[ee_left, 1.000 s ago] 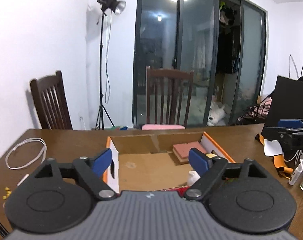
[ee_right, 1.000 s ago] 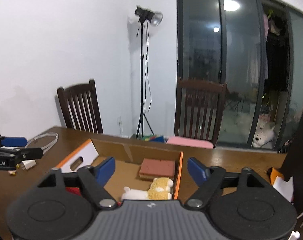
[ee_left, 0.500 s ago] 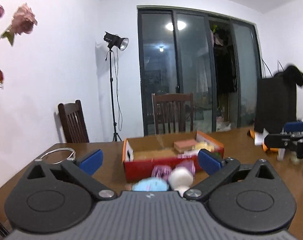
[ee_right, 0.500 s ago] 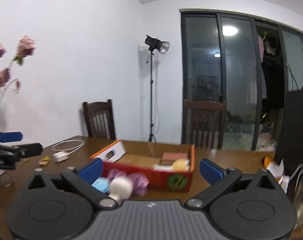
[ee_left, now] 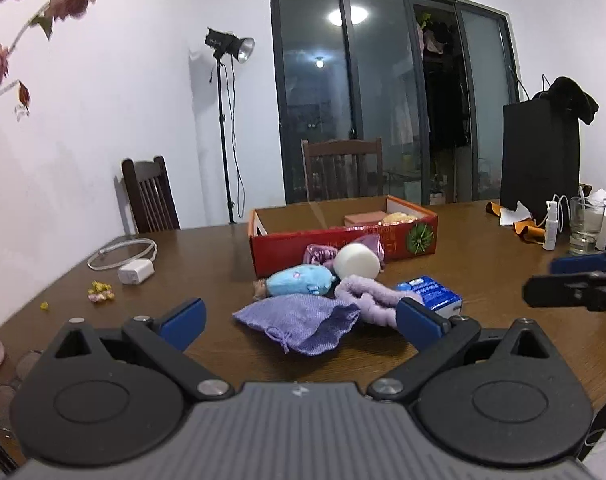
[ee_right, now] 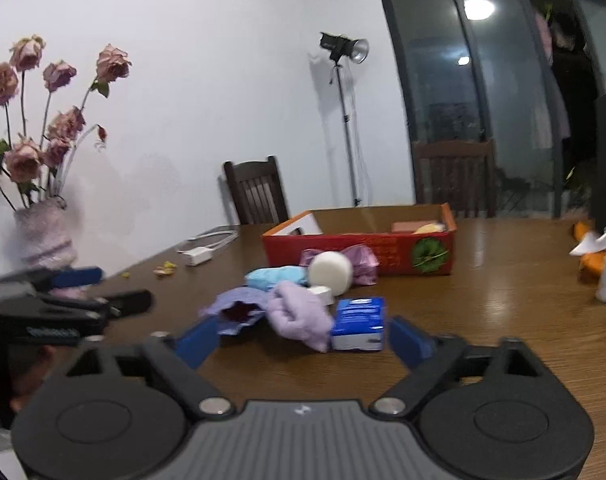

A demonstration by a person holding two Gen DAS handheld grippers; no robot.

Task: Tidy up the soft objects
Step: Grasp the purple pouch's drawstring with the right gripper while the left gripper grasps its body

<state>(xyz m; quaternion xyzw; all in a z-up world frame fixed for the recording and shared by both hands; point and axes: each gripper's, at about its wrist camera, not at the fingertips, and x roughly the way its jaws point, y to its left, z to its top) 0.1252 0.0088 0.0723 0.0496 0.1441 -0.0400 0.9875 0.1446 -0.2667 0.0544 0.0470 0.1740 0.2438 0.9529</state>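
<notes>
A red cardboard box [ee_left: 343, 236] stands mid-table with a pink sponge [ee_left: 365, 218] and a yellow plush [ee_left: 399, 218] inside. In front of it lies a pile: purple drawstring pouch [ee_left: 299, 320], blue plush [ee_left: 299, 284], white foam cylinder [ee_left: 357, 262], lilac fluffy cloth [ee_left: 367, 296], blue tissue pack [ee_left: 431, 294]. My left gripper [ee_left: 299, 320] is open, low over the table, with the pouch just ahead of its fingers. My right gripper [ee_right: 303, 340] faces the lilac cloth [ee_right: 299, 314] and tissue pack [ee_right: 359, 322]. Its jaws are closing, and the pads touch nothing.
A vase of dried roses [ee_right: 43, 236] stands at the table's left edge. A white charger with cable [ee_left: 135, 272] lies left of the box. At the right are a spray bottle [ee_left: 550, 224], a glass [ee_left: 583, 224] and a black bag [ee_left: 539, 168]. Chairs stand behind the table.
Both grippers pulled back from above the box and sank toward the table. The box is now farther off and the pile of soft things has come into view.
</notes>
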